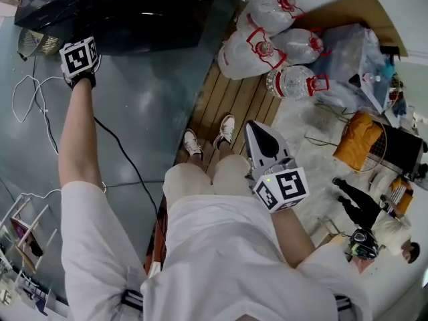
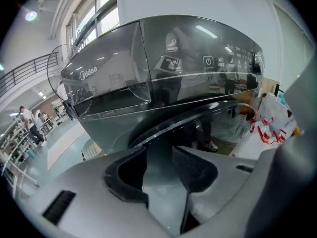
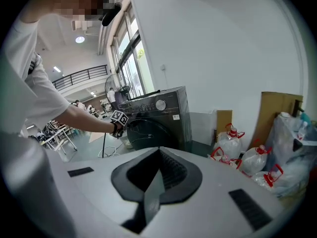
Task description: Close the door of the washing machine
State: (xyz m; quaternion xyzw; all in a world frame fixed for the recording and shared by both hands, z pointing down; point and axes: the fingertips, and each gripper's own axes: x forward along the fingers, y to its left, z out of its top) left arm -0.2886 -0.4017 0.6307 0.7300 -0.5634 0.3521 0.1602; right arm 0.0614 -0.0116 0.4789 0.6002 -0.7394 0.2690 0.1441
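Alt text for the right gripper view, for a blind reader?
The right gripper, jaws together and empty, points toward a dark washing machine, where the person's outstretched left arm holds the left gripper at its round door. Water jugs with red handles stand at right.

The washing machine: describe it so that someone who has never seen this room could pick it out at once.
Against the white wall stands the washing machine, a tall dark glossy box with a round front door. A standing fan is on one side and red-handled water jugs on the other; it alone carries a silver dial on its control panel.
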